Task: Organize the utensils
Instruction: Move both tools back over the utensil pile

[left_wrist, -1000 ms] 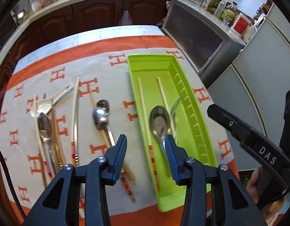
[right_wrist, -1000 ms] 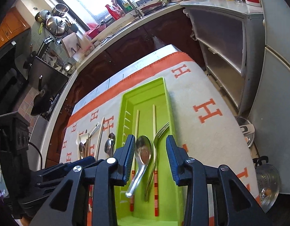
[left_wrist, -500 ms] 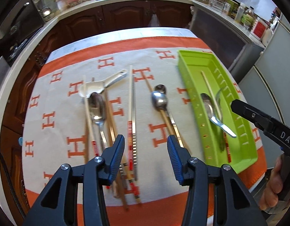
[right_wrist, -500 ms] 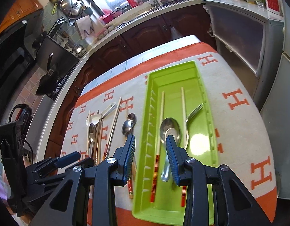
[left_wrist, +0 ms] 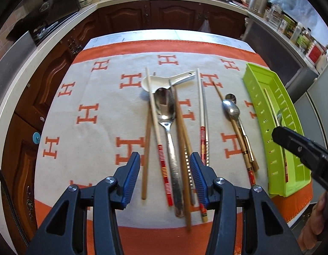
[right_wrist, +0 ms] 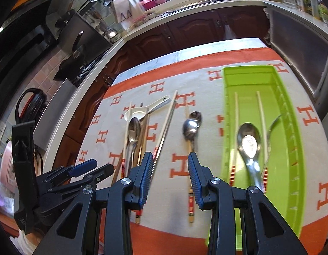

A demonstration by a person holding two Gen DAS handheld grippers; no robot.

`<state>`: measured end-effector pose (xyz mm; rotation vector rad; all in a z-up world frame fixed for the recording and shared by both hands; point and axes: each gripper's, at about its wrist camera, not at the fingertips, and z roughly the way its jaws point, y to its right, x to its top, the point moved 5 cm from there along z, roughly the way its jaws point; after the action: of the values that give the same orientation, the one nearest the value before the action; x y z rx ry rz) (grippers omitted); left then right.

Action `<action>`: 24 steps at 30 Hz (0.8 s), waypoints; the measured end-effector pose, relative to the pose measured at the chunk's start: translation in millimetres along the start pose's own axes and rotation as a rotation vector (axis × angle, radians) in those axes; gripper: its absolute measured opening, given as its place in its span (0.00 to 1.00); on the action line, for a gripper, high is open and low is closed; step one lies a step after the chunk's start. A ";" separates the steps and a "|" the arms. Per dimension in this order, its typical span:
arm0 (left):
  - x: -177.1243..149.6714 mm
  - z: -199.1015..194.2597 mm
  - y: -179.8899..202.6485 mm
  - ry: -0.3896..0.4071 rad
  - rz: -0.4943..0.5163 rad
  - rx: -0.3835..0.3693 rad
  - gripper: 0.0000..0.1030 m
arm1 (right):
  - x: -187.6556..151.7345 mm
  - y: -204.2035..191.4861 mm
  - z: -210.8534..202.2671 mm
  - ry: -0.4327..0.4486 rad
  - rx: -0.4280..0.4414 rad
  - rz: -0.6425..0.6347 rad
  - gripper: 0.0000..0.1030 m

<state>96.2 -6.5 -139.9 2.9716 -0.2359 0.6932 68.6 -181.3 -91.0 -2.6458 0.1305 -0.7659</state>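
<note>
**Both grippers empty above the loose utensils**

While my left gripper (left_wrist: 165, 177) hangs over the near ends of the leftmost bundle on the cloth (left_wrist: 96, 97), its jaws have just been widening and stand apart with nothing clamped; the handles below them lie untouched on the fabric. That bundle holds a large steel spoon (left_wrist: 165, 108), a white ceramic spoon (left_wrist: 164, 80) at its far end, and several chopsticks (left_wrist: 154, 116), some pale with red-banded ends, some plain brown. Just to the right lies a separate pair of chopsticks (left_wrist: 203, 114), one pale and one metal, and further right a smaller steel spoon (left_wrist: 231, 108) rests over another brown pair.

My right gripper (right_wrist: 170, 178) is spread partway and carries nothing; through its gap I see only bare cloth, with the small spoon (right_wrist: 190, 127) beyond its right finger.

At the right edge of the cloth sits the green tray (right_wrist: 291, 127). Inside it lie a steel spoon (right_wrist: 249, 142), a fork (right_wrist: 272, 125) and two pale chopsticks (right_wrist: 236, 114), all lengthwise.
</note>
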 end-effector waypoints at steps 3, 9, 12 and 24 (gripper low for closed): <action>-1.6 2.0 -15.8 0.008 -0.026 -0.009 0.48 | -3.1 -22.2 15.1 -0.011 0.012 -0.034 0.34; -10.2 13.0 -48.3 0.003 -0.085 -0.016 0.49 | -5.5 -57.7 47.3 -0.001 -0.001 -0.113 0.34; -14.4 19.2 -59.7 -0.003 -0.106 -0.018 0.49 | -8.7 -71.1 64.8 0.007 -0.018 -0.158 0.33; -24.6 33.8 -76.0 -0.018 -0.140 -0.057 0.49 | -25.5 -86.0 126.6 -0.062 -0.071 -0.228 0.13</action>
<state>101.7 67.7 -184.5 2.9065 -0.0469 0.6331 112.9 -54.7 -169.1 -2.7807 -0.1670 -0.7609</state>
